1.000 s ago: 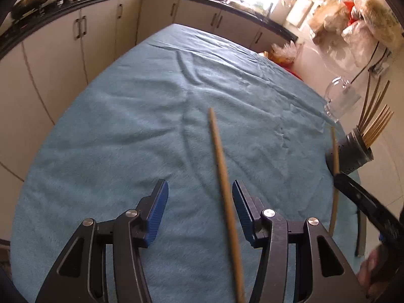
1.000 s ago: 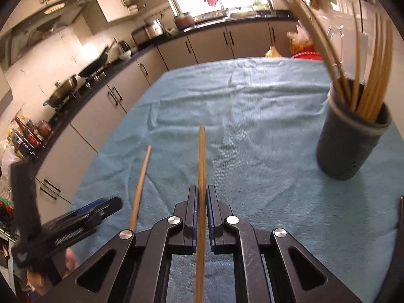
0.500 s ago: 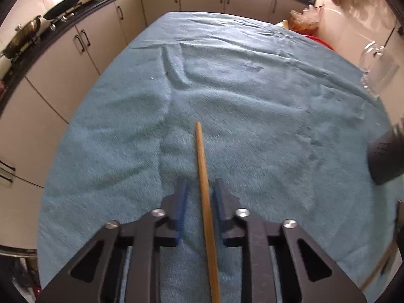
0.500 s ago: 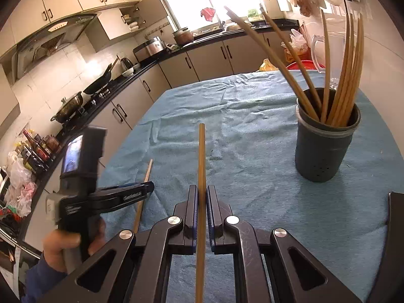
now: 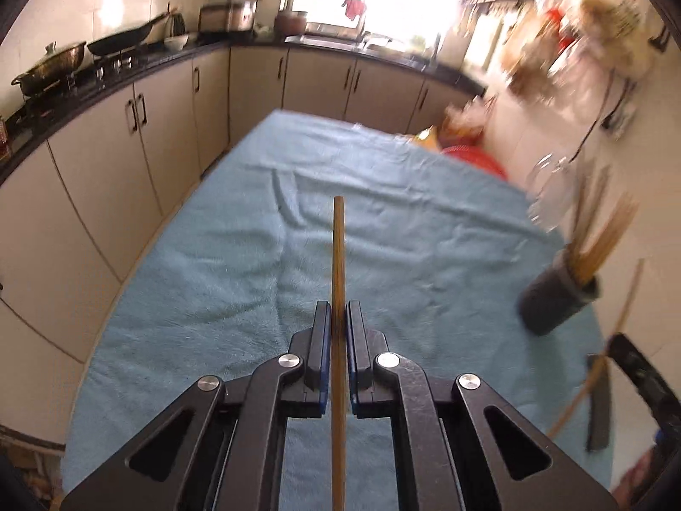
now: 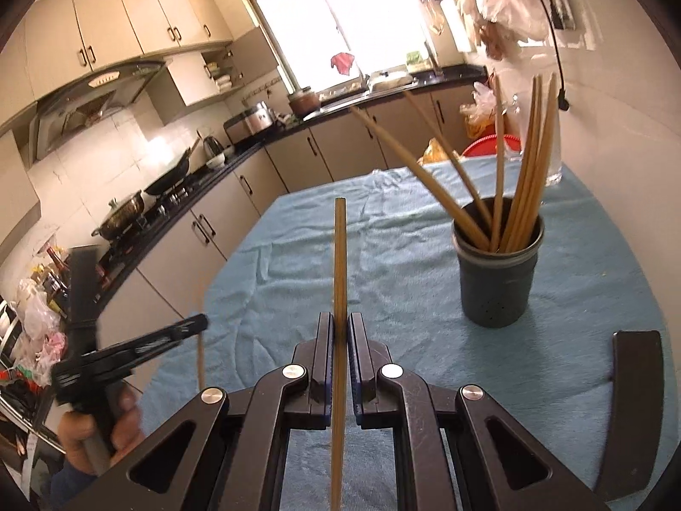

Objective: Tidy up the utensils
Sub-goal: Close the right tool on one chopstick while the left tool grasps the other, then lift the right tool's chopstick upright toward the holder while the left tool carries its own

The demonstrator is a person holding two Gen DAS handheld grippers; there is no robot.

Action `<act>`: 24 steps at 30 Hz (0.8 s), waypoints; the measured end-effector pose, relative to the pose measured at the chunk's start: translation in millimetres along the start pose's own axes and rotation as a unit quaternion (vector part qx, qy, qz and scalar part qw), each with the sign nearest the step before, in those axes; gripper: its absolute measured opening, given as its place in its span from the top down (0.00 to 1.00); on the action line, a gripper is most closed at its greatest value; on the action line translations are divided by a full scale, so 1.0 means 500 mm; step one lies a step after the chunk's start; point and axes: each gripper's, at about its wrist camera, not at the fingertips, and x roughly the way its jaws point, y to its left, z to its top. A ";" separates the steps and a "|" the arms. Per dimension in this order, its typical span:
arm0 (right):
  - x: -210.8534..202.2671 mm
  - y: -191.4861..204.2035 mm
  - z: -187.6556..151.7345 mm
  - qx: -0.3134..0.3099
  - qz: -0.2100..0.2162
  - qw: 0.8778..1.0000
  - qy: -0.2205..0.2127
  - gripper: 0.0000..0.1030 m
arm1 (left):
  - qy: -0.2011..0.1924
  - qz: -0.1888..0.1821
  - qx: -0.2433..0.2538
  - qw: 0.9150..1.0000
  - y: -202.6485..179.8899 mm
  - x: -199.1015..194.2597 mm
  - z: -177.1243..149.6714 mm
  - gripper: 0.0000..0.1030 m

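Note:
My left gripper (image 5: pixel 338 315) is shut on a wooden chopstick (image 5: pixel 338 255) and holds it above the blue cloth (image 5: pixel 221 281). My right gripper (image 6: pixel 339 325) is shut on another wooden chopstick (image 6: pixel 340 264), also off the cloth. The dark grey holder (image 6: pixel 498 285) with several chopsticks (image 6: pixel 527 179) stands on the cloth ahead and to the right of the right gripper. In the left wrist view the holder (image 5: pixel 553 302) is blurred at the right, with the right gripper (image 5: pixel 630 366) and its chopstick (image 5: pixel 613 336) below it. The left gripper shows in the right wrist view (image 6: pixel 187 328) at lower left.
A glass jug (image 5: pixel 549 196) stands at the table's far right edge, behind the holder. Kitchen cabinets (image 5: pixel 140 136) and a counter with pans (image 5: pixel 119 38) run along the left and back. A red basin (image 5: pixel 472 157) lies beyond the table.
My left gripper has shut on the chopstick that lay on the cloth and lifted it. My right gripper has risen with its chopstick, nearer the holder.

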 end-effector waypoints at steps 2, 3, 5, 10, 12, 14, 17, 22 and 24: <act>-0.013 0.006 0.001 -0.003 -0.002 1.000 -0.009 0.93 | -0.017 -0.004 0.001 1.000 -0.006 -0.035 -0.002 0.94; -0.019 0.009 0.000 -0.005 -0.003 1.000 -0.012 0.93 | -0.024 -0.008 0.002 1.000 -0.009 -0.049 -0.004 0.94; -0.028 0.011 0.000 -0.007 -0.003 1.000 -0.017 0.93 | -0.034 -0.018 0.005 0.999 -0.018 -0.074 -0.005 0.94; -0.048 0.014 -0.001 -0.009 -0.006 1.000 -0.028 0.93 | -0.052 -0.027 0.019 0.998 -0.034 -0.111 -0.012 0.94; -0.057 0.014 -0.003 -0.008 -0.007 0.999 -0.031 0.93 | -0.055 -0.029 0.021 0.998 -0.038 -0.116 -0.015 0.94; -0.063 0.013 -0.003 -0.007 -0.008 0.999 -0.034 0.93 | -0.056 -0.031 0.021 0.998 -0.040 -0.122 -0.017 0.94; -0.071 0.010 -0.001 -0.005 -0.008 0.999 -0.040 0.93 | -0.060 -0.033 0.021 0.997 -0.043 -0.129 -0.017 0.94; -0.084 0.000 0.002 0.001 -0.009 0.999 -0.049 0.93 | -0.066 -0.034 0.020 0.997 -0.050 -0.141 -0.019 0.94; -0.089 -0.004 0.003 0.003 -0.009 0.999 -0.051 0.93 | -0.068 -0.035 0.020 0.997 -0.053 -0.144 -0.018 0.94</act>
